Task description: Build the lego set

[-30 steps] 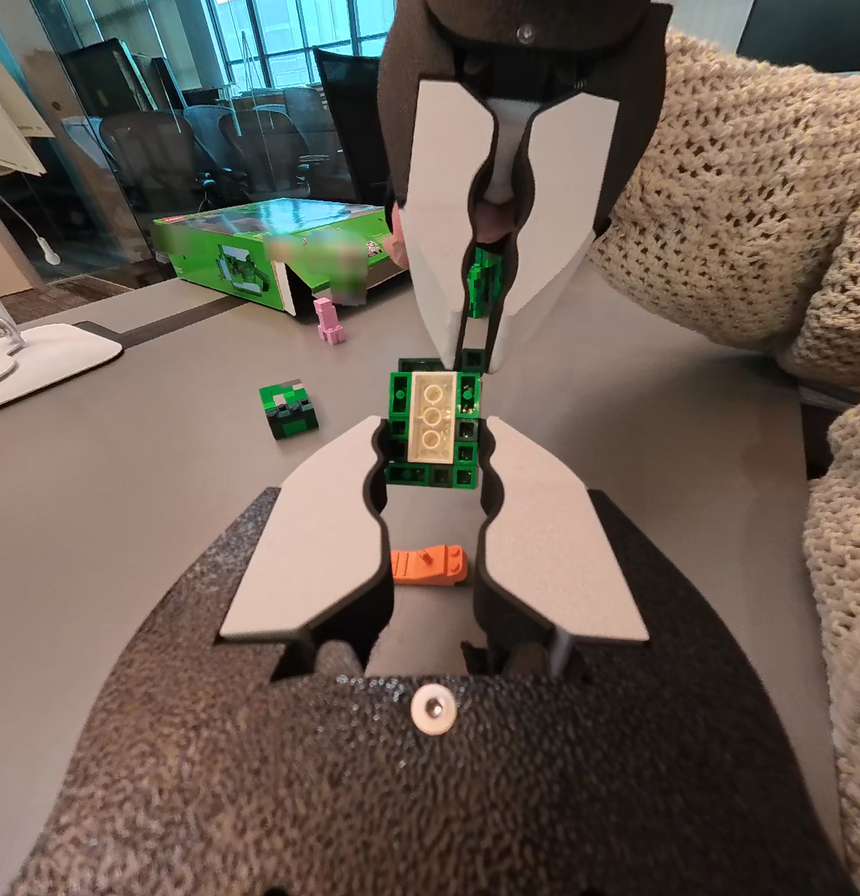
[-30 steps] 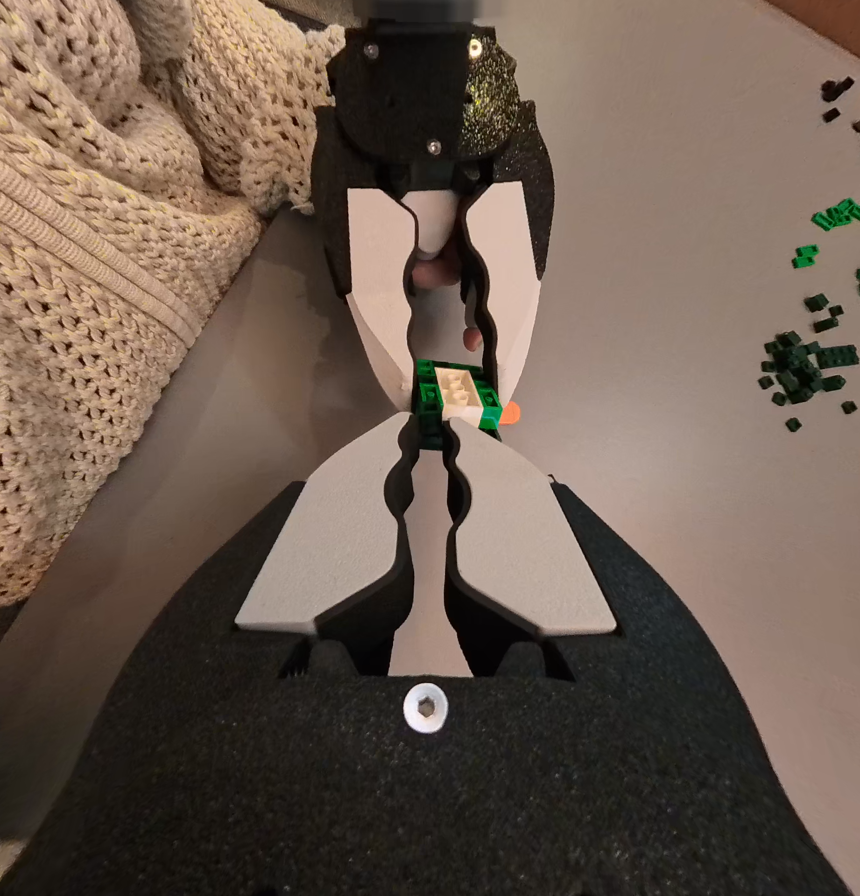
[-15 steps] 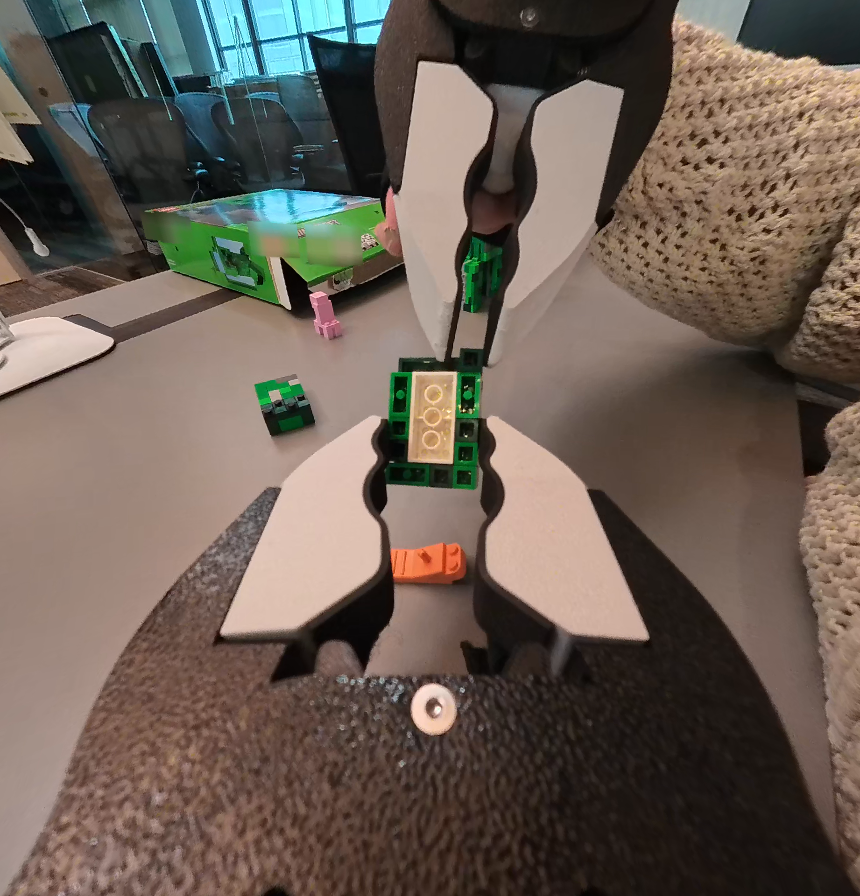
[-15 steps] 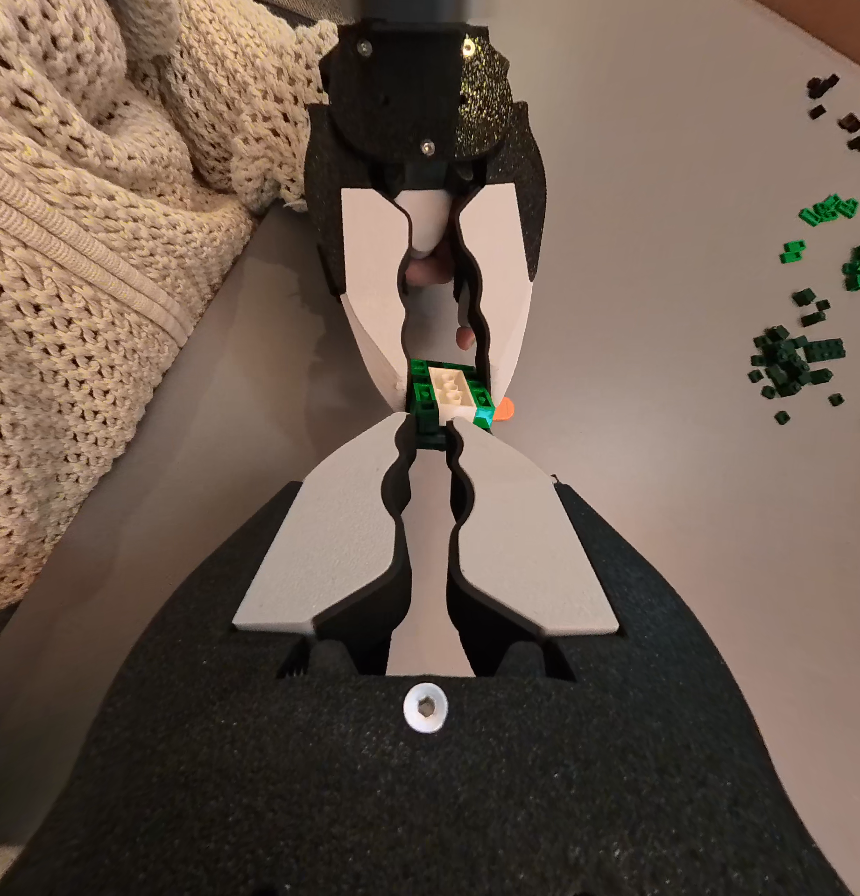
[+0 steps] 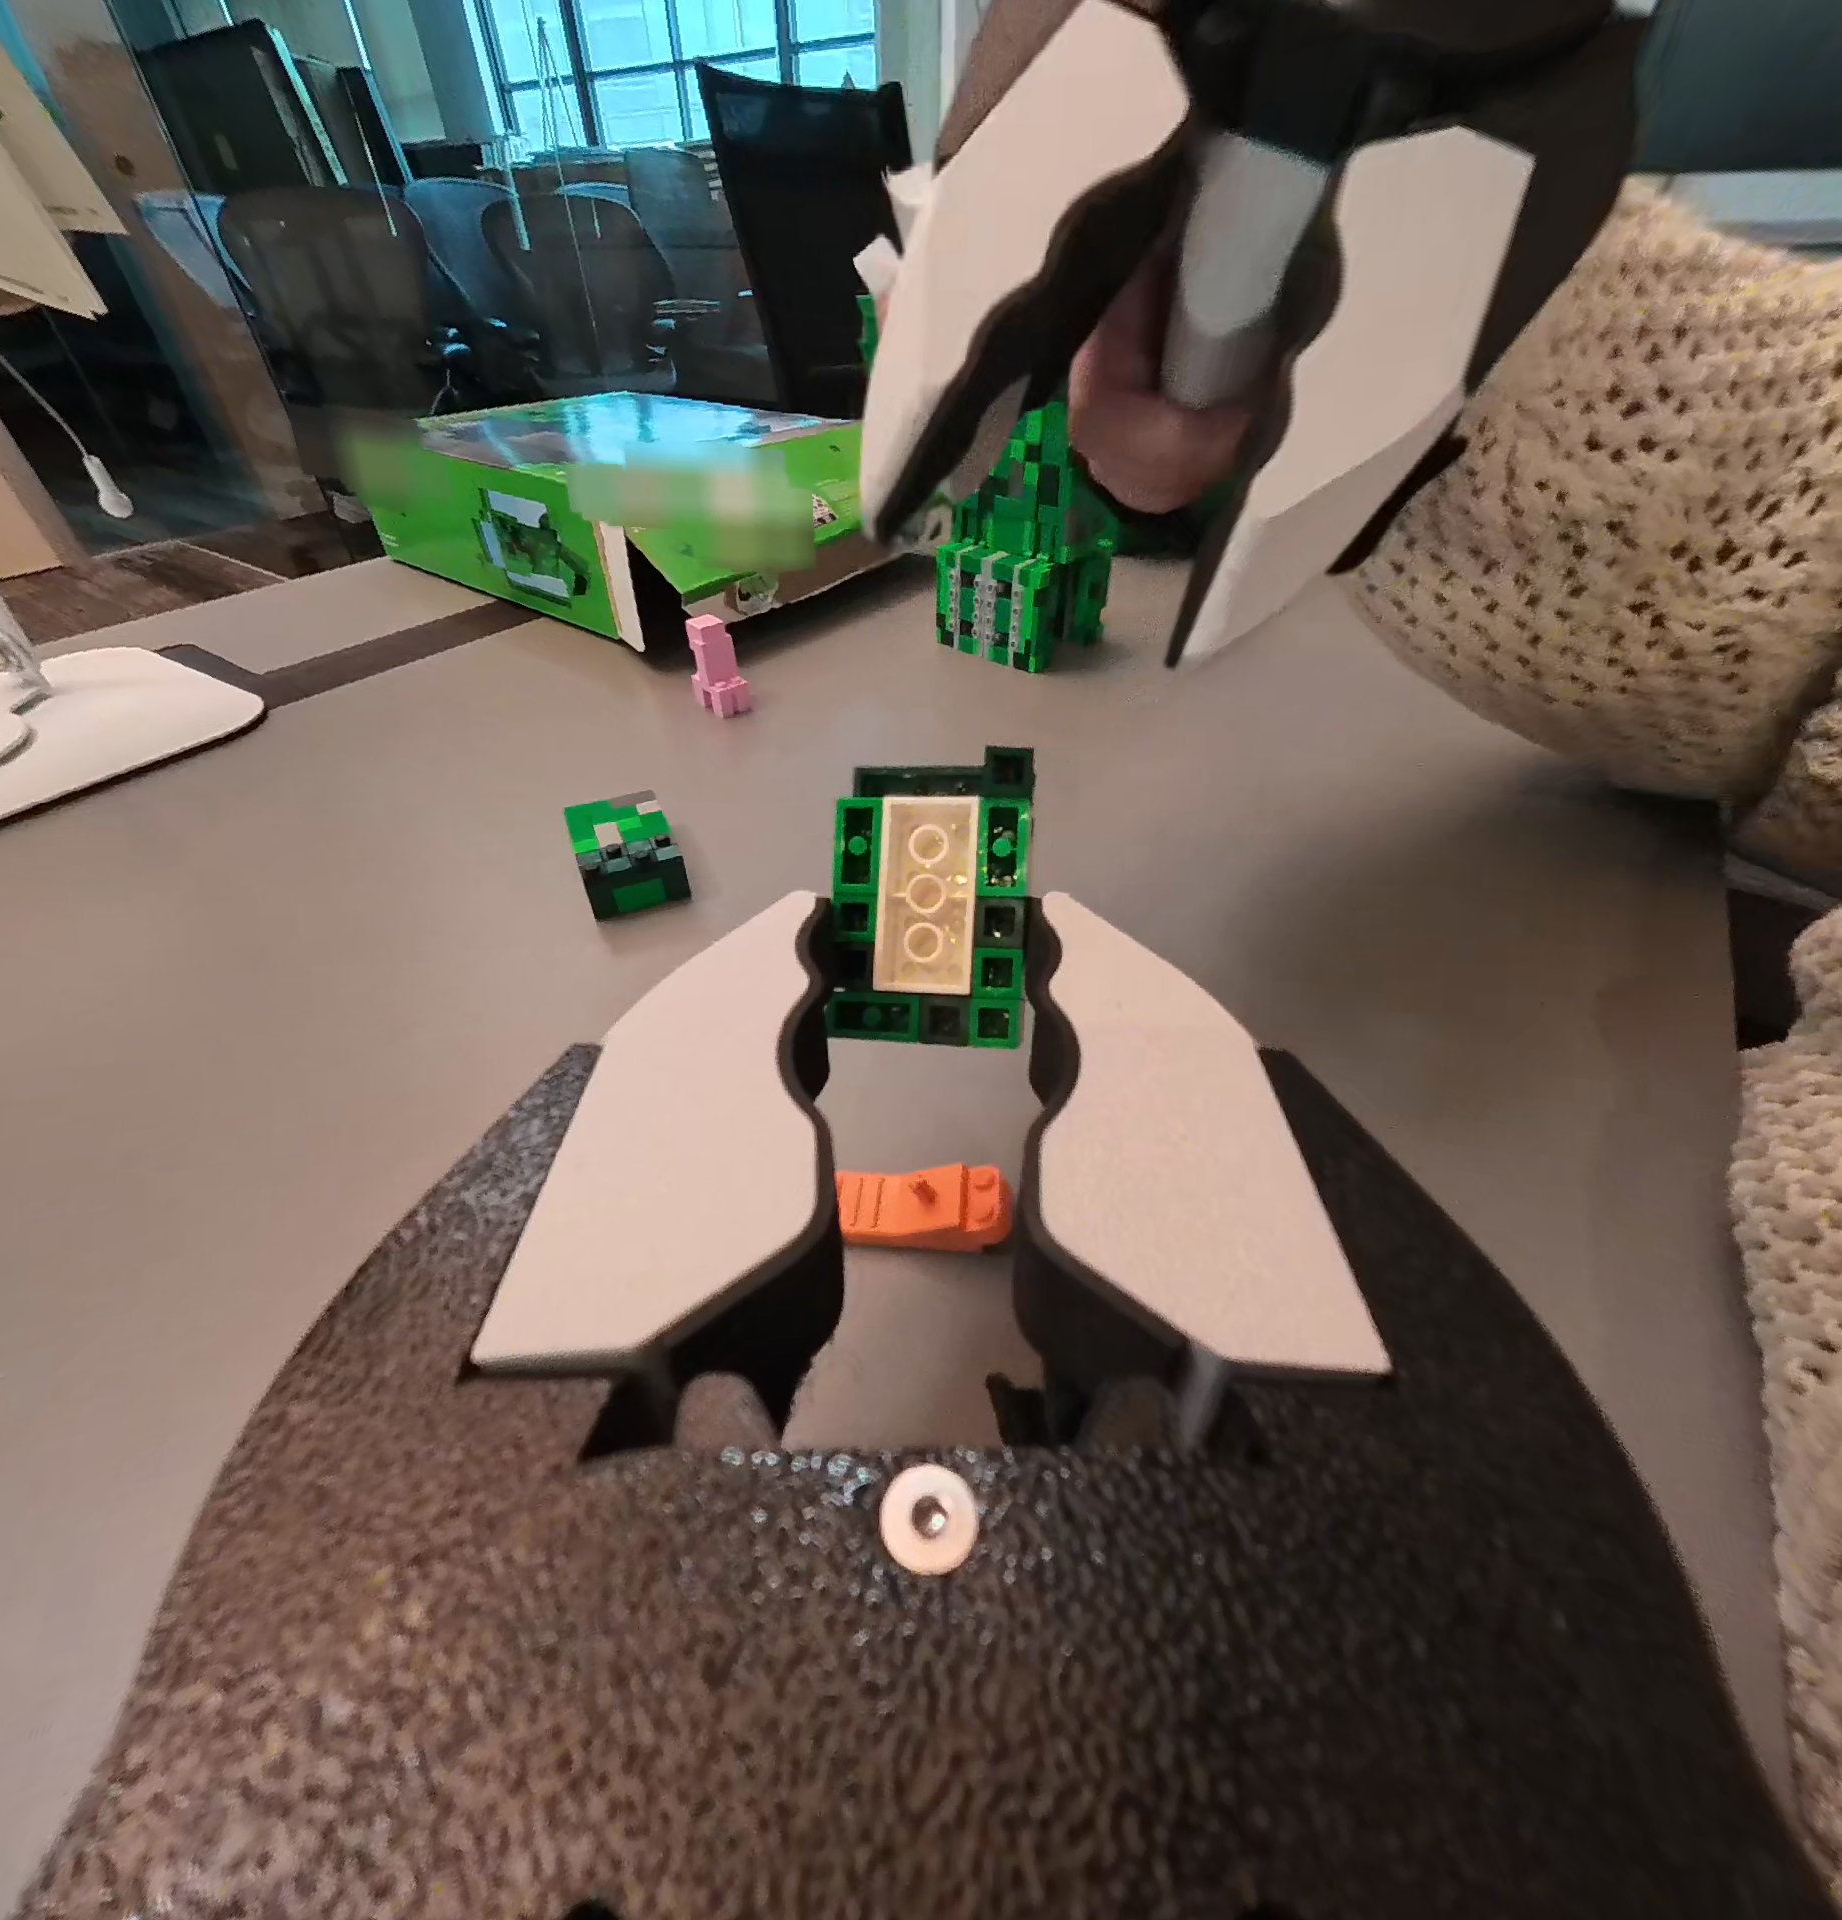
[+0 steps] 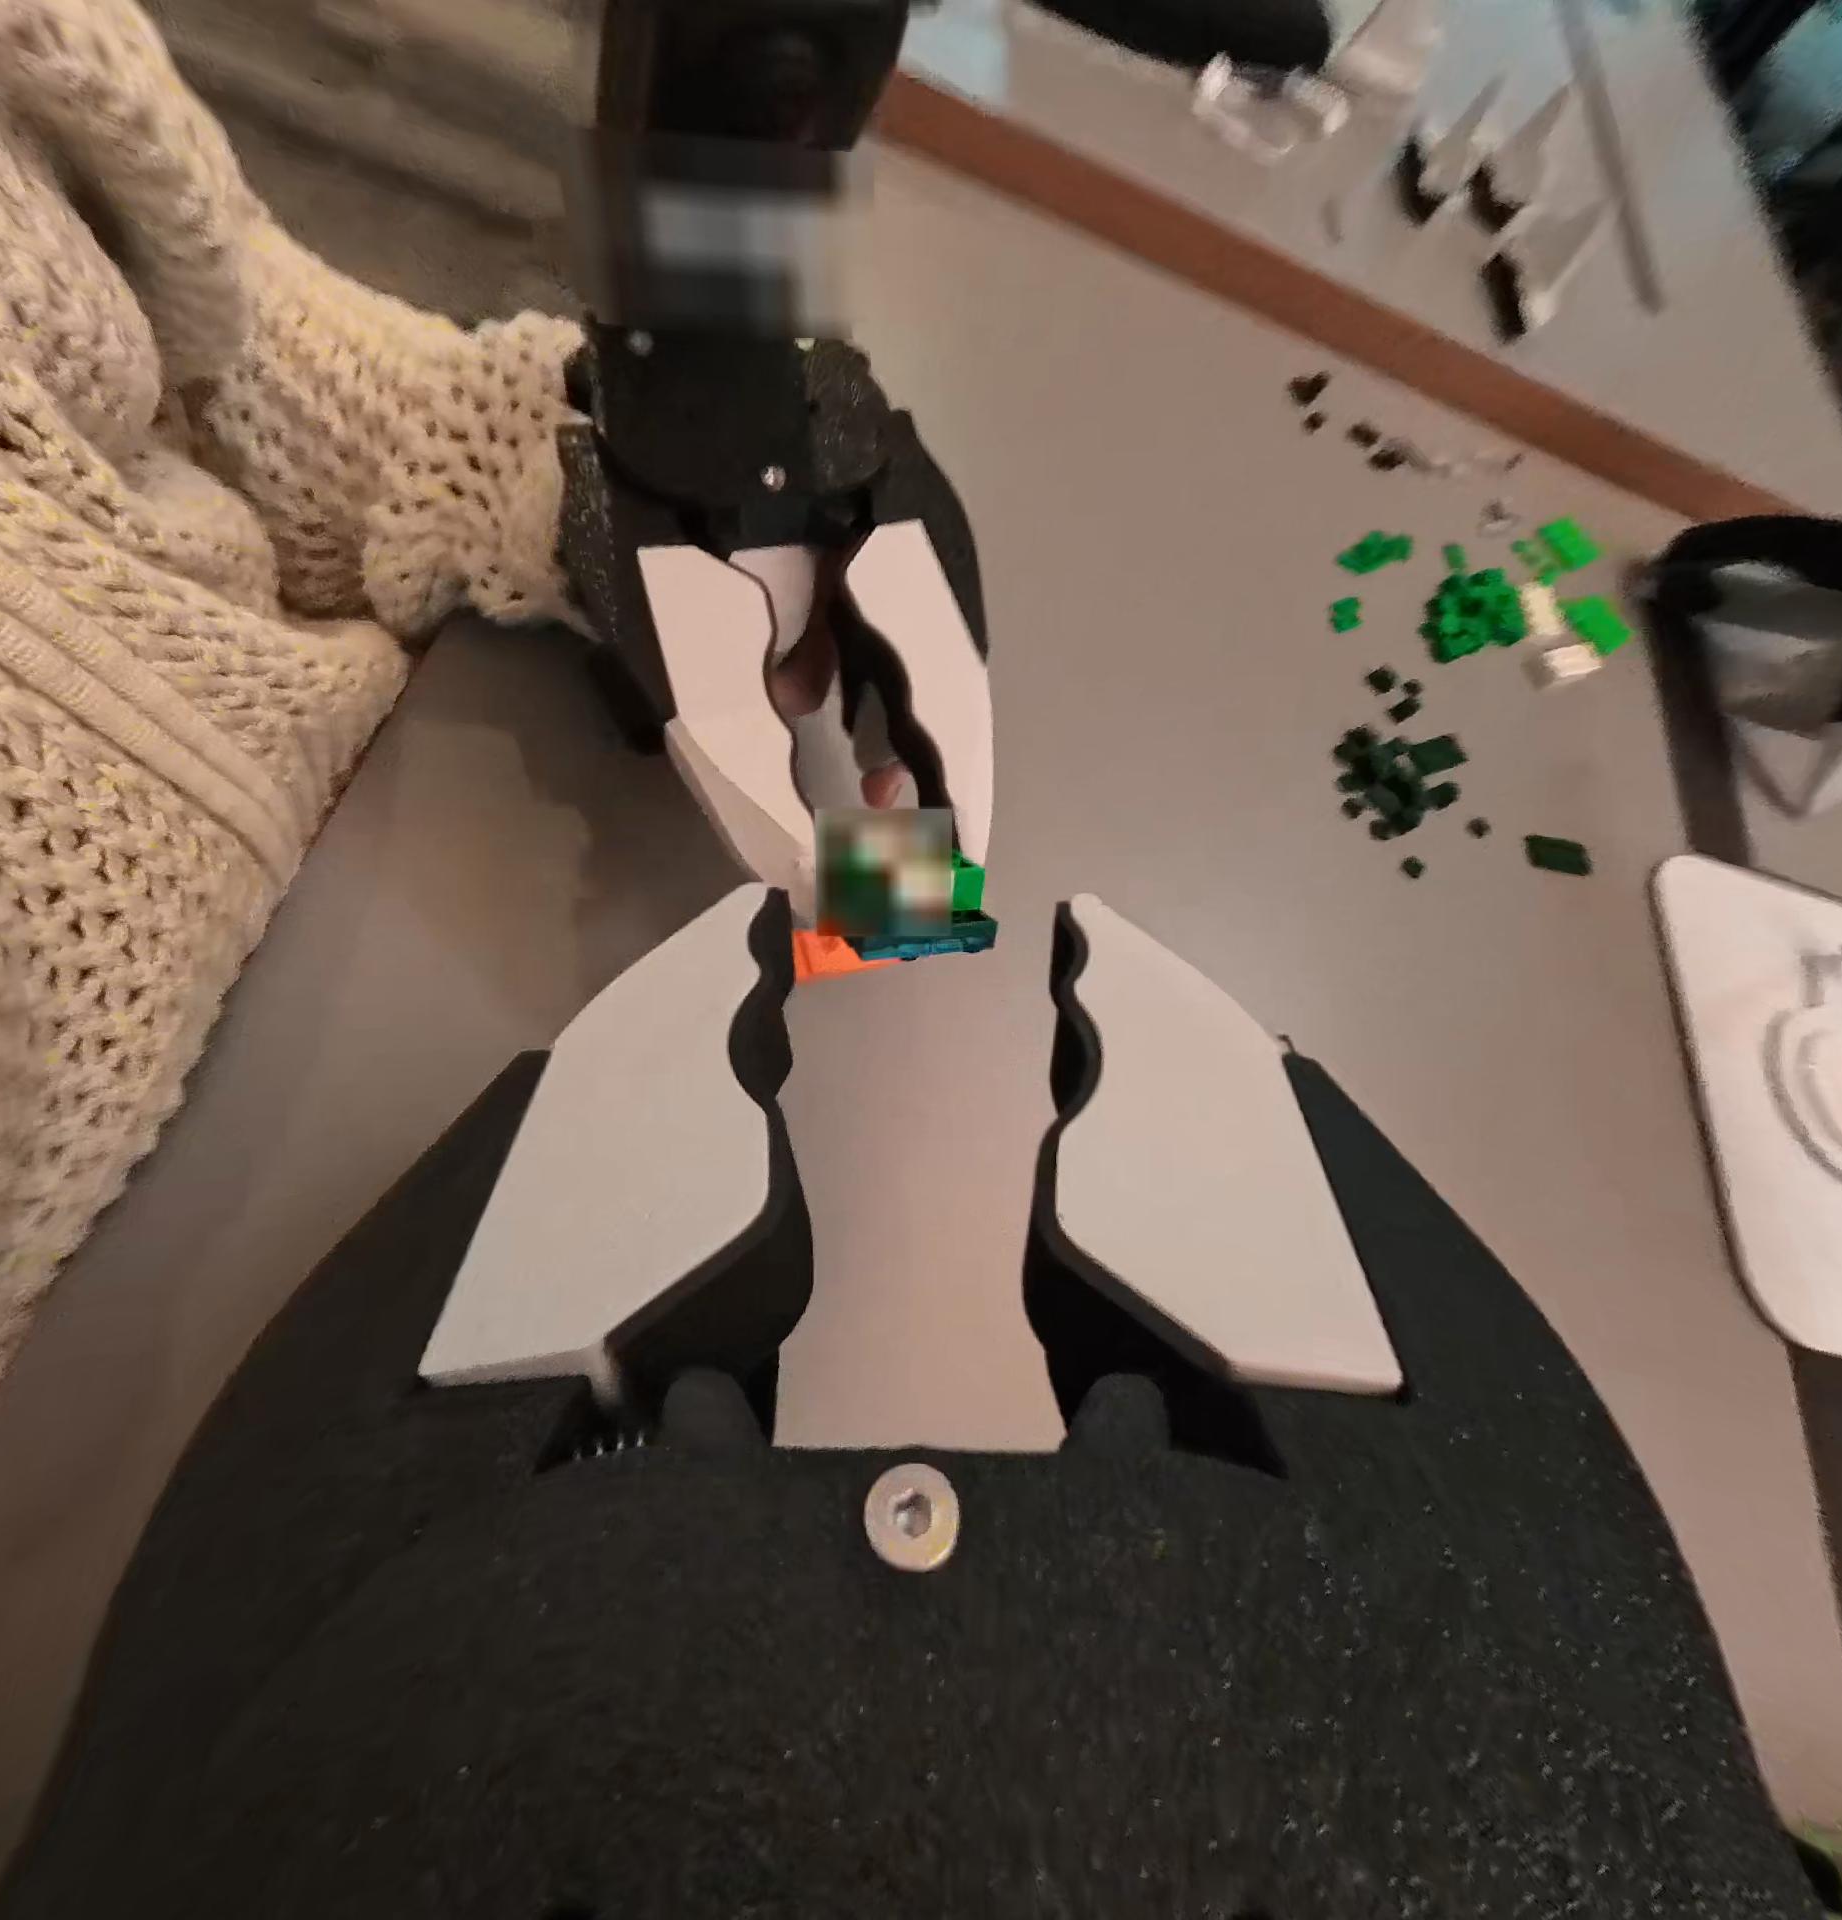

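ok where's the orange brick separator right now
In the left wrist view the orange brick separator lies flat on the table, seen between the left gripper's jaws, just below the held green assembly.

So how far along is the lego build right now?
Partly built. A tall green model stands finished-looking by the box, with a small green block nearby. In hand: the left tool grips a green assembly with a white plate; the right tool is open, holding nothing. Left to do: piles of loose green bricks and dark pieces lie unused.
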### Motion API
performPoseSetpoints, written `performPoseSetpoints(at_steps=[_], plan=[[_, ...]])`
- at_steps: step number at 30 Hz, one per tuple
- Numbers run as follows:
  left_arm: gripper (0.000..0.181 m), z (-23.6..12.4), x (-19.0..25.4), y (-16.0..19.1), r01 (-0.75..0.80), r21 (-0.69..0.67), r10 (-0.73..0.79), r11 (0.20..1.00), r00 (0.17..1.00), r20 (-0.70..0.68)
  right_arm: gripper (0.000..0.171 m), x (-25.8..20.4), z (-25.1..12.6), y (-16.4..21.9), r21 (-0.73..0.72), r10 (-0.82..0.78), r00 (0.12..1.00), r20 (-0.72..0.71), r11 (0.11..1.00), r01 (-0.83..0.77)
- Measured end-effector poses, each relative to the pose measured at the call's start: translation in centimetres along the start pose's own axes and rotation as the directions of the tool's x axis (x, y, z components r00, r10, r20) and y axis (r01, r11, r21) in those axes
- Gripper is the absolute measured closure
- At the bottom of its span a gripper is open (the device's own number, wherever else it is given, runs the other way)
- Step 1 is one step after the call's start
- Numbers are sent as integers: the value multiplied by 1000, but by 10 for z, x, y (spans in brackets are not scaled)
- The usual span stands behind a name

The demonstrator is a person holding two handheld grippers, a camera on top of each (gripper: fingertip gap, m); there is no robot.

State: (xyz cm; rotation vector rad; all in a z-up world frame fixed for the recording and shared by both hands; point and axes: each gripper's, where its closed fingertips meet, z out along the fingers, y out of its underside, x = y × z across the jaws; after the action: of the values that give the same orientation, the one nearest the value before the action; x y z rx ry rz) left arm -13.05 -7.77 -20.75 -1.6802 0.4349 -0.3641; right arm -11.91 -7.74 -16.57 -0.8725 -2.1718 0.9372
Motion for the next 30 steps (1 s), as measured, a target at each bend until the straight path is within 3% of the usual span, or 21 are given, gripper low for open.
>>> performPoseSetpoints(at_steps=[2,5,9,12,16,30], plan=[[145,1,2,2,30,-18,-30,999,999,-36,117,1,-4,2,26,-86,989,-121,996,90],[145,2,6,5,138,-55,-143,989,983,-113,110,3,-7,12,-110,-346,892,-292,938,329],[145,3,2,8,186,-81,-195,979,973,-126,110,-4,-1,16,-326,-684,659,-312,729,602],[145,3,4,9,190,-84,-200,978,971,-133,110,-3,9,22,-448,-822,511,-253,567,691],[145,3,4,9,195,-87,-205,977,969,-137,113,-1,23,32,-515,-892,414,-184,446,732],[145,5,5,11,195,-102,-208,975,968,-141,145,1,32,28,-511,-928,327,-181,373,775]])
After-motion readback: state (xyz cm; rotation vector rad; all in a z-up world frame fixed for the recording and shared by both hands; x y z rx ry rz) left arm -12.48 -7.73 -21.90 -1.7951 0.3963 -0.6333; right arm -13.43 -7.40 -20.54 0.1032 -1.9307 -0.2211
